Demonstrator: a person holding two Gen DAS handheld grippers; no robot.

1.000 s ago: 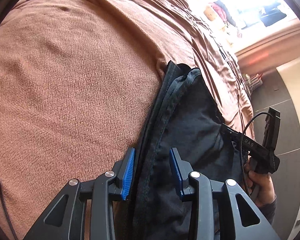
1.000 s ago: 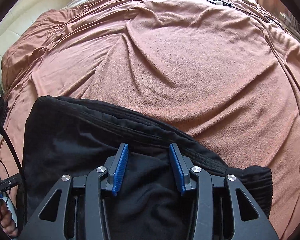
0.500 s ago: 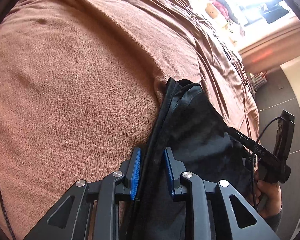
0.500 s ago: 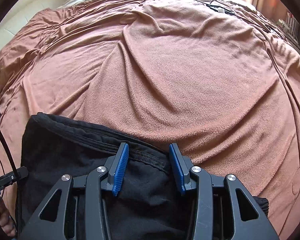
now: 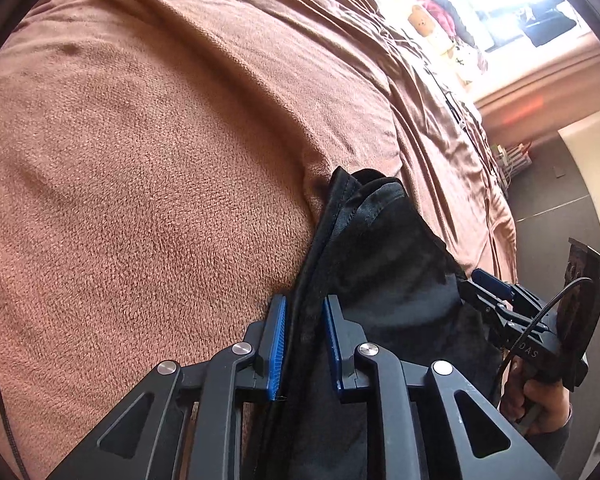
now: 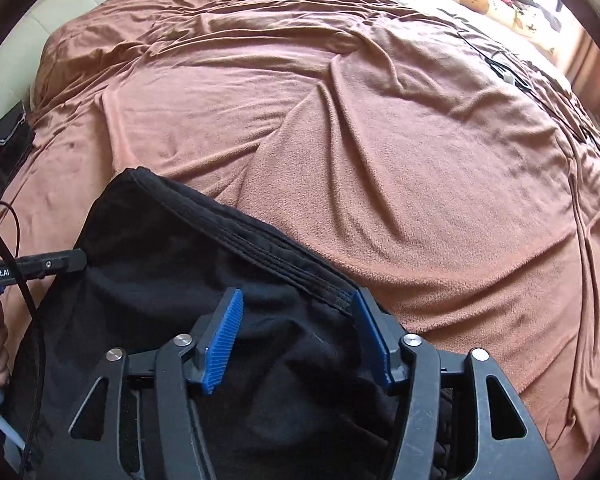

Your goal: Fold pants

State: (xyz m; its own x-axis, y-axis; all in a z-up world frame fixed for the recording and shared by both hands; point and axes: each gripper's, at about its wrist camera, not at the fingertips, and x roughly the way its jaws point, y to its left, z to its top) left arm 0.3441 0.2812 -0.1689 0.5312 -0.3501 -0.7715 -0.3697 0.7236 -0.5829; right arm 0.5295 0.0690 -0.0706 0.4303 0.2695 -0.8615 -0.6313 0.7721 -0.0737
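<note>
**Black pants gripped at one edge, the other edge let loose**

While the black pants [image 5: 384, 264] lie bunched on the near part of the bed, their stitched, layered edge runs up between the blue pads [image 5: 277, 344] of the left hand-held gripper [image 5: 304, 346]. Its jaws have just been closing and now stand narrow, pinching that folded edge from both sides. In the right wrist view the same pants [image 6: 148, 280] spread as a dark sheet with a seamed band crossing toward the right hand-held gripper [image 6: 298, 344]. Its jaws have just been opening and now stand well apart; cloth lies between and beneath them, and the band's end sits against the right pad, but the left pad [image 6: 222, 344] stands clear of the fabric, so nothing is clamped.

A person's hand [image 5: 540, 404] grips the handle of the right tool at the pants' far side, with a black cable [image 5: 540, 312] looping over it. Under everything lies a rumpled brown blanket [image 5: 160, 184] covering the bed, wrinkled into long ridges. Beyond the bed's far end are a bright window and some blurred coloured items, too washed out to identify. Dark floor [image 5: 556, 192] shows to the right of the bed.
</note>
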